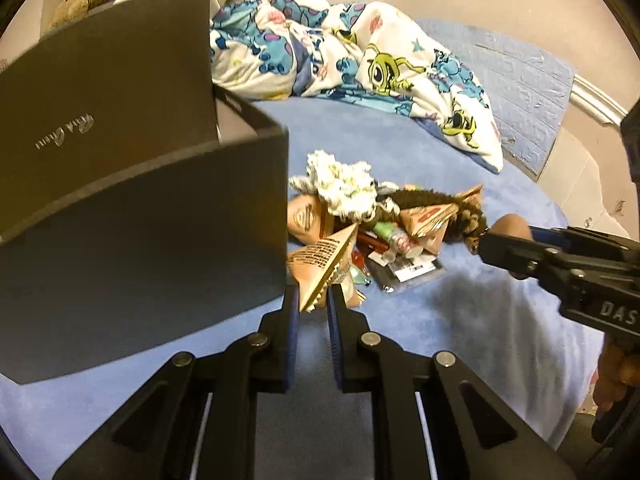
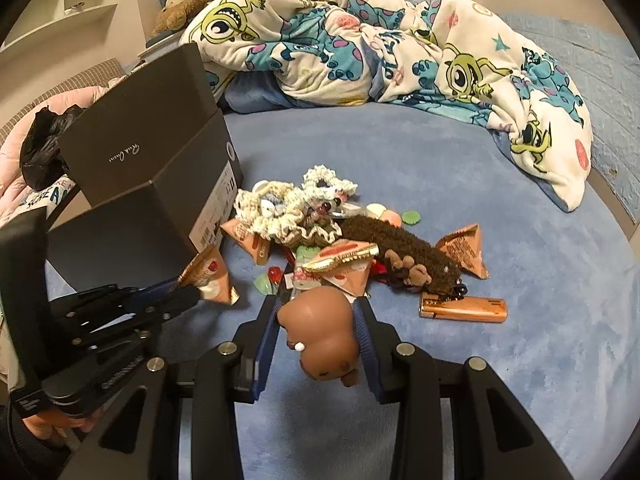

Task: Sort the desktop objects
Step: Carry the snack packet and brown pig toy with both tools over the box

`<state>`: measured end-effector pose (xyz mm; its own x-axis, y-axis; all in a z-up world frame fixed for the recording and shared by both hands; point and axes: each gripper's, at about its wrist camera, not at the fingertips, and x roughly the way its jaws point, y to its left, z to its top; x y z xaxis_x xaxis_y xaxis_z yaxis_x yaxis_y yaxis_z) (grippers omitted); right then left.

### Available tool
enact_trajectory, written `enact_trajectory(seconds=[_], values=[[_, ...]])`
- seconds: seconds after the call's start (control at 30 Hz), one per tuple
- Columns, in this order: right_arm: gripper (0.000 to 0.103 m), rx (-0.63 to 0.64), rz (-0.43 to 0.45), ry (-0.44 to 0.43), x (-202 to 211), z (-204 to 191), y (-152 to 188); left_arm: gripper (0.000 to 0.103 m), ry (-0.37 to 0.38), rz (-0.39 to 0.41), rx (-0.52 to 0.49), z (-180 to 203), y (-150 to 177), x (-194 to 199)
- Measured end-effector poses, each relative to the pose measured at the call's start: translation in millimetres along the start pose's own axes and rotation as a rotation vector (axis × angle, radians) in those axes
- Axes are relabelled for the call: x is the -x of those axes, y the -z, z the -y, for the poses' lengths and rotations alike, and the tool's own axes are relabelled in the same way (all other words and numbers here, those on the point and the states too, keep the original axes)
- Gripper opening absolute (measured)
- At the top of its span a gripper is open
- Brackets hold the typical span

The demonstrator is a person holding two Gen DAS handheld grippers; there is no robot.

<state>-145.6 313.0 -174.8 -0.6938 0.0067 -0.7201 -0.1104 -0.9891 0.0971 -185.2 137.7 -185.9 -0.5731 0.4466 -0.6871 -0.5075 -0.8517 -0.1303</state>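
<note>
Left tongs [image 1: 313,294] narrow, clamped on edge of triangular snack packet [image 1: 324,260], lifted beside dark grey box [image 1: 132,216] w/ lid raised. Same packet [image 2: 210,276] seen from right-wrist view at tips of left tongs [image 2: 182,294], just beside box [image 2: 132,216].

Right tongs [image 2: 316,312] closed around brown rubbery toy figure [image 2: 322,332], held above blue bed sheet [image 2: 520,360]; in left-wrist view right tongs [image 1: 486,242] at far edge of pile.

Pile of task items on bed next to box: crocheted white piece [image 2: 288,208], fuzzy brown plush strip [image 2: 400,248], more triangular packets [image 2: 466,250], orange lighter [image 2: 464,308] near right edge, apart from pile.

Cartoon-print blanket [image 2: 360,40] bunched behind, touching no item.
</note>
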Motion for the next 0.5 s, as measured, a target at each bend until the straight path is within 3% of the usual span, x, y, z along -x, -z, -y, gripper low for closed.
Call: enact_trajectory(seconds=[0.5], values=[[0.038, 0.049, 0.053, -0.029, 22.1, -45.2, -26.7, 0.014, 0.013, 0.101, 0.02, -11.4, -15.8, 65.1]])
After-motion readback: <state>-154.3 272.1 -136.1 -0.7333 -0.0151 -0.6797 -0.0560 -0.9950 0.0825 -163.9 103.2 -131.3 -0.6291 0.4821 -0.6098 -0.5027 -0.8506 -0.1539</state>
